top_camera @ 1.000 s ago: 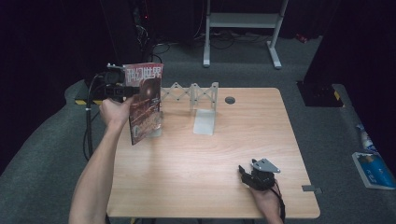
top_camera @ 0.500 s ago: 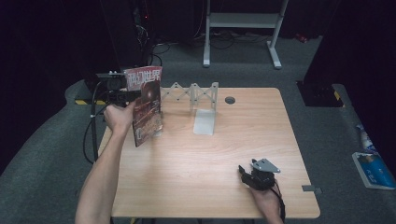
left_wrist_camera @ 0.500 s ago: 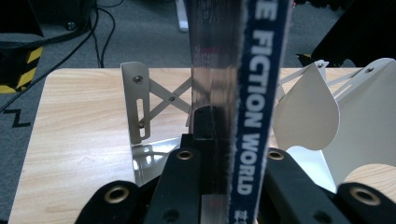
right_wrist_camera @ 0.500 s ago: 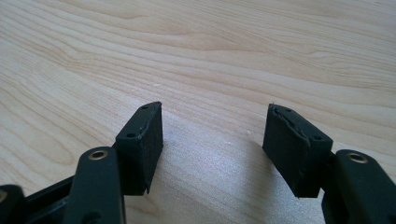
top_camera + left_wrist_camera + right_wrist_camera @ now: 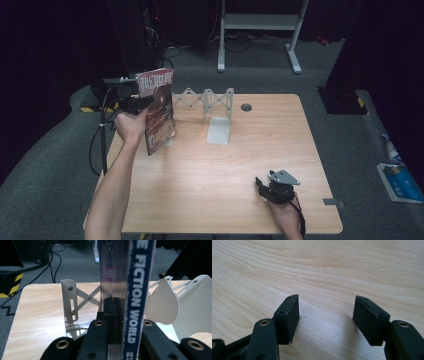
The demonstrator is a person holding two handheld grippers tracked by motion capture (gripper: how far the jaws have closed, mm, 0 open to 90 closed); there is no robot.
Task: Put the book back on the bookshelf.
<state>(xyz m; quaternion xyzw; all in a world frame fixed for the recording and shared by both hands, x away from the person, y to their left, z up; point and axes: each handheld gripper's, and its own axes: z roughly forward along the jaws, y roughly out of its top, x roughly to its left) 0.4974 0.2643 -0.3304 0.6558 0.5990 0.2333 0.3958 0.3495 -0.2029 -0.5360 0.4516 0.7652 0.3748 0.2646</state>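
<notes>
Clamping an upright magazine (image 5: 159, 111) by its spine, the left gripper (image 5: 136, 102) has shifted slightly toward the white folding rack (image 5: 212, 102) just ahead of it. The right gripper (image 5: 263, 187) rests unmoved on the table (image 5: 210, 175), jaws apart, empty.

A wooden table (image 5: 260, 150) is seen on a grey carpet floor (image 5: 55, 170). The room behind is kept dark. A white metal frame (image 5: 260, 30) is stood on the floor far beyond the tools. Black cables (image 5: 172, 50) are laid on the carpet near it. A yellow and black striped strip (image 5: 87, 109) is found on the floor left of the left tool.
</notes>
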